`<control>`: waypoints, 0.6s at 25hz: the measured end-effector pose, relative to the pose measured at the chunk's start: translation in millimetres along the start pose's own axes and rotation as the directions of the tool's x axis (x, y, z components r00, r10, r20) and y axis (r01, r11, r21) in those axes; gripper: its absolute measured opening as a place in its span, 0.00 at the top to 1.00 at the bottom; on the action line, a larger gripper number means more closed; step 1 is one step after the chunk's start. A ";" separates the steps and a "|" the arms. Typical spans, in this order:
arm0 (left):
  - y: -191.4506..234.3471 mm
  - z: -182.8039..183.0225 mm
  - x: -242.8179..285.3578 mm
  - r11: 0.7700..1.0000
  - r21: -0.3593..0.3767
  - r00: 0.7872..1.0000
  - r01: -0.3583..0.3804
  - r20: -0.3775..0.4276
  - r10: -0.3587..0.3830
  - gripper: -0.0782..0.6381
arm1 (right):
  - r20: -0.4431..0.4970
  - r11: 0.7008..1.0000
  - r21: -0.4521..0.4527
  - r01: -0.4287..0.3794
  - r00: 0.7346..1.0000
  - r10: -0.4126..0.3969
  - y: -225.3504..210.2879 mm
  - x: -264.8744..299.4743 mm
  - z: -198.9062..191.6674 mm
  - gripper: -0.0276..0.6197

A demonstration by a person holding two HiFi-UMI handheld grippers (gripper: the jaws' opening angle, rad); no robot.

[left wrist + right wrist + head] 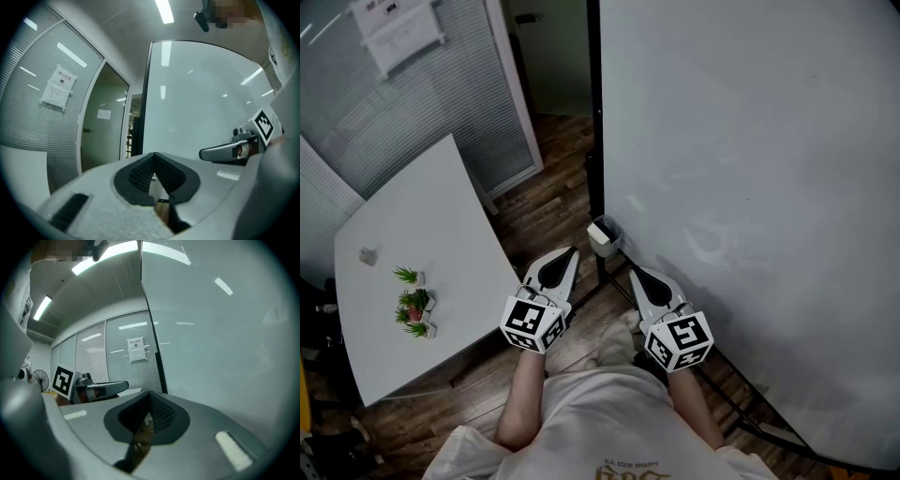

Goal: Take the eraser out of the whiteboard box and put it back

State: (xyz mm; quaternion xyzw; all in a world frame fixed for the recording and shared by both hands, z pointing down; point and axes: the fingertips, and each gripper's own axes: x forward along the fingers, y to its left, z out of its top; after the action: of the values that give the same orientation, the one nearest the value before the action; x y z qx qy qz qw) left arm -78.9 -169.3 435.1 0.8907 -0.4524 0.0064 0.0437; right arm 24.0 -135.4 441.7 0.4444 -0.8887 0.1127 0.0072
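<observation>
Lodged in whiteboard box (610,249) at whiteboard (750,141) edge: eraser (599,232).
Clamped fully together on nothing, poised just short of box: left hand-held gripper (571,253), right hand-held gripper (635,273). Consistent with either awaiting removal or already returned; next move unsettled.

there are two claws (569,251) (636,272), one whiteboard (750,141), one whiteboard box (605,238) and one white table (422,216) in sight.
</observation>
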 end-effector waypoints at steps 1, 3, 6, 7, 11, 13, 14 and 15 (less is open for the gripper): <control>0.1 -0.5 -0.3 1.000 0.000 1.000 -0.001 0.000 0.001 0.89 | -0.001 1.000 0.000 0.000 1.000 0.000 0.4 0.1 -0.7 0.94; 0.3 -0.4 -0.1 1.000 -0.005 1.000 0.000 0.003 0.000 0.89 | -0.003 1.000 -0.004 0.002 1.000 -0.002 0.6 0.0 -1.1 0.94; 0.1 0.9 0.4 1.000 -0.005 1.000 0.001 0.004 -0.001 0.89 | -0.014 1.000 -0.027 0.007 1.000 -0.007 0.6 -0.2 -1.0 0.94; -0.4 1.0 0.5 1.000 -0.003 1.000 0.002 0.003 -0.002 0.89 | -0.018 0.999 -0.036 0.008 1.000 -0.009 0.4 -0.4 -1.3 0.94; -2.3 0.2 1.3 1.000 0.010 1.000 0.008 -0.005 -0.008 0.89 | -0.020 0.999 -0.042 0.012 1.000 -0.012 -1.1 -0.1 -1.3 0.94; -2.0 -0.6 1.1 1.000 0.012 1.000 0.009 -0.010 -0.009 0.89 | -0.022 0.999 -0.047 0.002 1.000 -0.003 0.5 0.6 -1.1 0.94; -1.8 -0.7 0.7 1.000 0.011 1.000 0.009 -0.010 -0.008 0.89 | -0.025 0.999 -0.052 -0.006 1.000 0.004 2.2 0.7 -1.3 0.94; -1.7 -0.6 0.2 1.000 0.009 1.000 0.008 -0.010 -0.008 0.89 | -0.027 0.998 -0.058 -0.013 1.000 0.012 4.0 0.5 -1.6 0.94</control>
State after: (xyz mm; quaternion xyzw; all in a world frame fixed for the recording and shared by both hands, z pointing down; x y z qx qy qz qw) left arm -77.4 -168.5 435.6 0.8927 -0.4485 0.0126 0.0418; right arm 20.4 -133.2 442.5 0.4370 -0.8941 0.0926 0.0315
